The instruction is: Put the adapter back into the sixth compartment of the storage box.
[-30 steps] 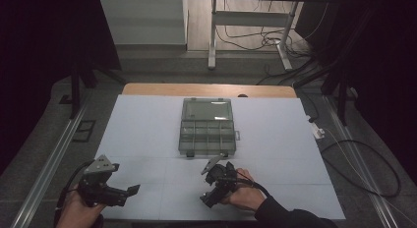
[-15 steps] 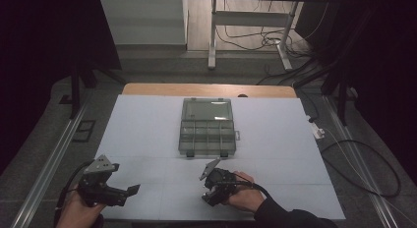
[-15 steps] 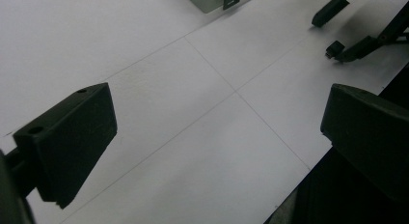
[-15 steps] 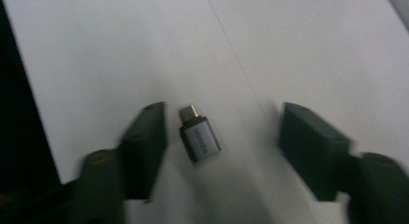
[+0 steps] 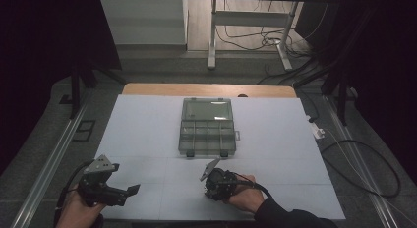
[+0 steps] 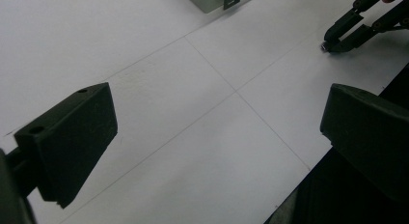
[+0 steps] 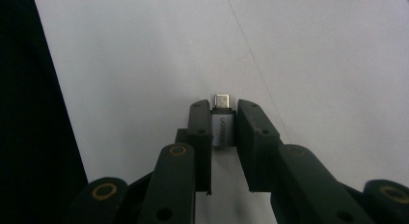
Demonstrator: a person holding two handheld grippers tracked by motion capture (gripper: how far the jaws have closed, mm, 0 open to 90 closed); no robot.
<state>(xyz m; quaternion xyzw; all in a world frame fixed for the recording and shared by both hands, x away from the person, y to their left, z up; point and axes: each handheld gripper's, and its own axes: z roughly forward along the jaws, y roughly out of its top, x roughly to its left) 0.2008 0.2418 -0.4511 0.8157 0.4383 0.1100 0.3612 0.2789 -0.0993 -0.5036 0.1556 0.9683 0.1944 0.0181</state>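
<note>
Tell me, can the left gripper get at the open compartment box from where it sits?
Probably yes. Between the left gripper and the compartment box lies only bare white table; its jaws stand open, holding nothing. The right gripper sits off to the side.

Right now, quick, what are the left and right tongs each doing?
Left tongs: open, nothing between them, above the white table.
Right tongs: have just been closing, now gripping a small silver USB adapter on the table.

Adapter (image 7: pixel 222 126) sits between right claw (image 7: pixel 223 121) jaws, on the desk (image 5: pixel 147 120) near its front edge. Compartment box (image 5: pixel 207 127) lies beyond that claw (mid-desk). Left claw (image 5: pixel 129 190) is well off to its left, over bare desk.
</note>
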